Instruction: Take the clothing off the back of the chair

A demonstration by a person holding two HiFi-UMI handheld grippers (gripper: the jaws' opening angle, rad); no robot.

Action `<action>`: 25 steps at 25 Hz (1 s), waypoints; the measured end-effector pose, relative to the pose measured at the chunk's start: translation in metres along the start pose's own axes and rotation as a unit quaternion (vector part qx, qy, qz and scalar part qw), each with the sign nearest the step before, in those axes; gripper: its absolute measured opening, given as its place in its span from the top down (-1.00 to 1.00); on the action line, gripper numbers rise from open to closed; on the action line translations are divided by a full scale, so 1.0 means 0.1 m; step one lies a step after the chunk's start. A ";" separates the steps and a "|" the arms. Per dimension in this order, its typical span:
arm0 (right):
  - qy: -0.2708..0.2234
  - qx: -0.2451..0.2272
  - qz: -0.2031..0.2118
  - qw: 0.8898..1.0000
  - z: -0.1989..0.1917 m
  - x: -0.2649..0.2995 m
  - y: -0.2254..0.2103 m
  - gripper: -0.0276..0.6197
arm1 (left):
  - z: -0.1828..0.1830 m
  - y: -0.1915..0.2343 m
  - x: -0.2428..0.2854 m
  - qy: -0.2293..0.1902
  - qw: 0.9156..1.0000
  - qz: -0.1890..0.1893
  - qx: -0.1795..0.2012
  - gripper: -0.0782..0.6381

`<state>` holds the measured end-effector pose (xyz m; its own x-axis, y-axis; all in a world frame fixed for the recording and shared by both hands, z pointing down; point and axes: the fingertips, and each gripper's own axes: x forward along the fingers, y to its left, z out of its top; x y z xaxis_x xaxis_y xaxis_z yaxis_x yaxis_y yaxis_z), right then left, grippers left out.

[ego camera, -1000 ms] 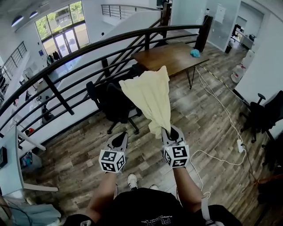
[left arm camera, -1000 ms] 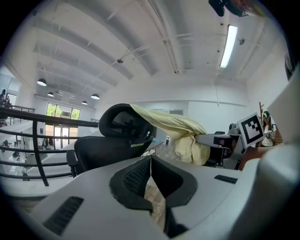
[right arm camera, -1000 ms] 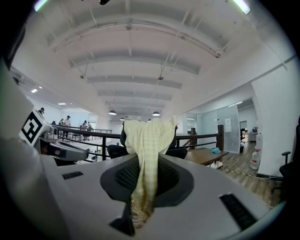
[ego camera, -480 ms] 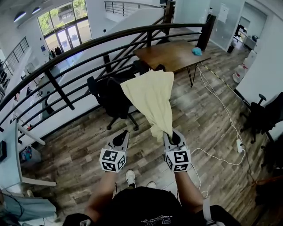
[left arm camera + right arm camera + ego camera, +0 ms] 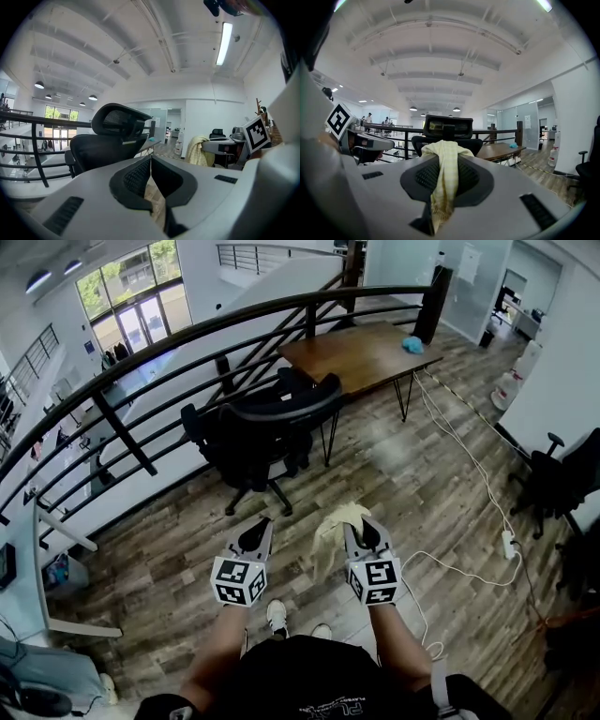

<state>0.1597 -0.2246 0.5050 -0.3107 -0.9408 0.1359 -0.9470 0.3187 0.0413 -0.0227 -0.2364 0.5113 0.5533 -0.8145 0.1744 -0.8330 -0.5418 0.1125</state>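
The black office chair (image 5: 258, 432) stands by the railing with its back bare; the left gripper view has the chair (image 5: 110, 138) straight ahead. A pale yellow garment (image 5: 336, 523) hangs bunched off the tip of my right gripper (image 5: 360, 532), clear of the chair and over the floor. In the right gripper view the garment (image 5: 444, 180) drapes over and between the jaws, which are shut on it at my right gripper (image 5: 444, 161). My left gripper (image 5: 253, 538) is level beside it, apart from the cloth. The pads of my left gripper (image 5: 151, 161) meet with nothing between them.
A black curved railing (image 5: 187, 343) runs behind the chair. A wooden table (image 5: 361, 357) with a teal object (image 5: 413, 345) stands at the back. A white cable (image 5: 469, 465) and power strip (image 5: 511, 547) lie on the floor at right, near another black chair (image 5: 562, 484).
The garment was stretched from the chair back to my right gripper; it has come off the chair and now hangs bunched at the gripper. The chair back is uncovered.
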 end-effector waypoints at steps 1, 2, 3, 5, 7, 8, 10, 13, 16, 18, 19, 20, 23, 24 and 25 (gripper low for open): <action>0.002 0.002 -0.002 1.000 -0.02 0.00 -0.02 0.70 | 0.00 -0.01 0.01 0.001 1.000 0.000 0.000 0.73; 0.003 0.004 -0.003 1.000 -0.05 -0.01 -0.03 0.70 | -0.01 -0.02 0.01 0.001 1.000 -0.001 0.001 0.73; 0.003 0.006 -0.004 1.000 -0.06 -0.02 -0.05 0.70 | -0.02 -0.03 0.01 0.002 1.000 -0.001 0.000 0.73; 0.002 0.006 -0.007 1.000 -0.08 -0.01 -0.07 0.70 | -0.04 -0.02 0.02 0.004 1.000 0.000 0.000 0.73; 0.002 0.004 -0.008 1.000 -0.07 0.01 -0.08 0.70 | -0.04 -0.01 0.03 0.005 1.000 0.001 0.000 0.73; 0.002 0.003 -0.008 1.000 -0.07 0.02 -0.09 0.70 | -0.03 -0.01 0.03 0.005 1.000 0.001 0.000 0.73; 0.001 0.003 -0.010 1.000 -0.05 0.03 -0.10 0.70 | -0.03 0.00 0.05 0.009 1.000 0.003 0.002 0.73; -0.006 0.004 -0.014 1.000 -0.01 0.07 -0.11 0.70 | -0.02 0.05 0.07 0.009 1.000 0.005 0.001 0.73; -0.010 0.002 -0.016 1.000 0.01 0.08 -0.09 0.70 | -0.01 0.06 0.06 0.005 1.000 0.003 -0.002 0.73; -0.010 0.002 -0.018 1.000 0.02 0.09 -0.09 0.70 | 0.01 0.06 0.06 0.003 1.000 0.001 -0.003 0.73; -0.009 0.001 -0.020 1.000 0.02 0.10 -0.09 0.70 | 0.02 0.07 0.06 0.002 1.000 0.000 -0.003 0.73; -0.009 0.001 -0.021 1.000 0.02 0.11 -0.09 0.70 | 0.03 0.07 0.07 0.002 1.000 0.000 -0.004 0.73; -0.006 -0.001 -0.026 1.000 0.00 0.11 -0.09 0.70 | 0.03 0.09 0.06 0.001 1.000 0.000 -0.006 0.73; -0.006 -0.003 -0.028 1.000 0.00 0.11 -0.09 0.70 | 0.02 0.10 0.06 0.000 1.000 0.000 -0.008 0.73; -0.006 -0.004 -0.030 1.000 0.00 0.11 -0.09 0.70 | 0.03 0.11 0.06 0.000 1.000 0.001 -0.010 0.73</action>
<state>0.1651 -0.2375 0.5062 -0.2549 -0.9593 0.1215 -0.9631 0.2631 0.0574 -0.0284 -0.2475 0.5109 0.5519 -0.8155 0.1740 -0.8338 -0.5363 0.1312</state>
